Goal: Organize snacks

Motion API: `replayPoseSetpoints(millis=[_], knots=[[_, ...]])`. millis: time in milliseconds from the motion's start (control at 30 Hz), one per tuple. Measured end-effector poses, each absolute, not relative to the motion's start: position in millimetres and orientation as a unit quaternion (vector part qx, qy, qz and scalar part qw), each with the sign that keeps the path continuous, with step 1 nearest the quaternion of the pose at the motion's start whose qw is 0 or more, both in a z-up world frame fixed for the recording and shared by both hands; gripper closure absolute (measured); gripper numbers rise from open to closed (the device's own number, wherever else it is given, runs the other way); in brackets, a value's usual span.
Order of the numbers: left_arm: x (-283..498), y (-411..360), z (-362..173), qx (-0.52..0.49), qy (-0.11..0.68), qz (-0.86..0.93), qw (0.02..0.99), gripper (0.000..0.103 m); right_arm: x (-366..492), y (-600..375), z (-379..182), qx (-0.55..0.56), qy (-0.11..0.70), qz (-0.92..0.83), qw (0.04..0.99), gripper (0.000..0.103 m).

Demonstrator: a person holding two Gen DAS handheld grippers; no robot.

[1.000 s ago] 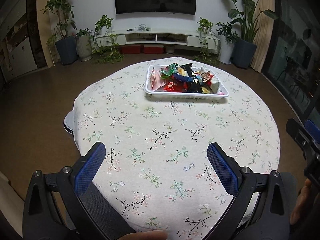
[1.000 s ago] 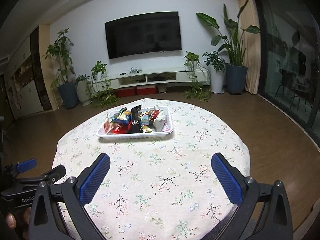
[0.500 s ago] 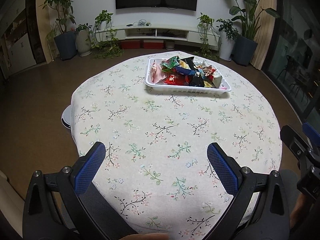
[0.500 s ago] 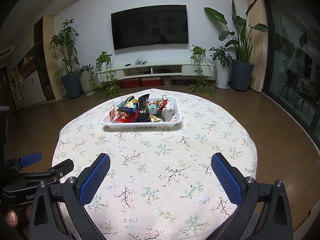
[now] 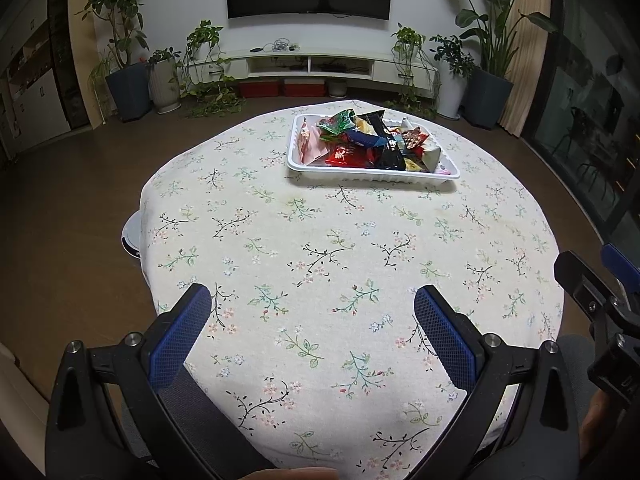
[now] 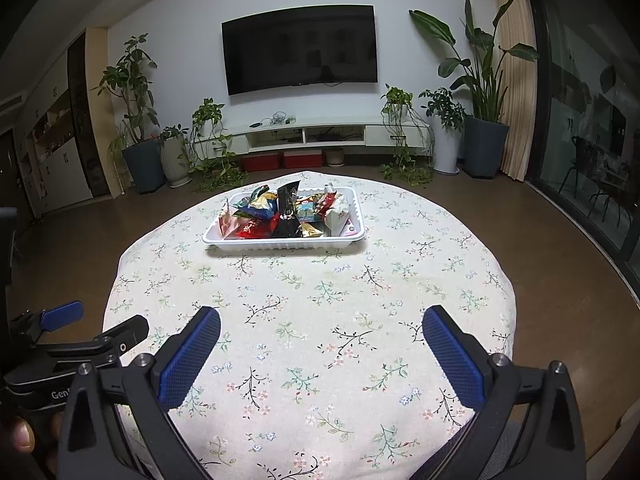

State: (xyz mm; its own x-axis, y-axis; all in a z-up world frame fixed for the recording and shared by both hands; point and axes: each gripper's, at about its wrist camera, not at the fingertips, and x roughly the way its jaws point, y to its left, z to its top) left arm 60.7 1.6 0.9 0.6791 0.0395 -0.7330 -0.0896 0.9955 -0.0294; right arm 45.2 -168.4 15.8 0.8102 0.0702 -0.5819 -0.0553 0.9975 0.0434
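The left gripper (image 5: pixel 312 308) is wide open and holds nothing, blue pads (image 5: pixel 180 336) facing inward. The right gripper (image 6: pixel 320 332) is spread just as wide and empty. They sit side by side, level, pointing forward.

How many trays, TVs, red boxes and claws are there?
Tray: 1
TV: 1
Red boxes: 2
Claws: 2, the left claw and the right claw
Total: 6
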Motion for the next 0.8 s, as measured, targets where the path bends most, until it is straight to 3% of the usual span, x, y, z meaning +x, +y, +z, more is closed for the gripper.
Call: replayPoseSetpoints(millis=[800], knots=[[59.6, -4.2, -1.4, -0.030, 0.403, 0.031, 0.914, 0.000, 47.2, -169.3, 10.0, 0.012, 0.315, 0.033, 0.948, 0.000]])
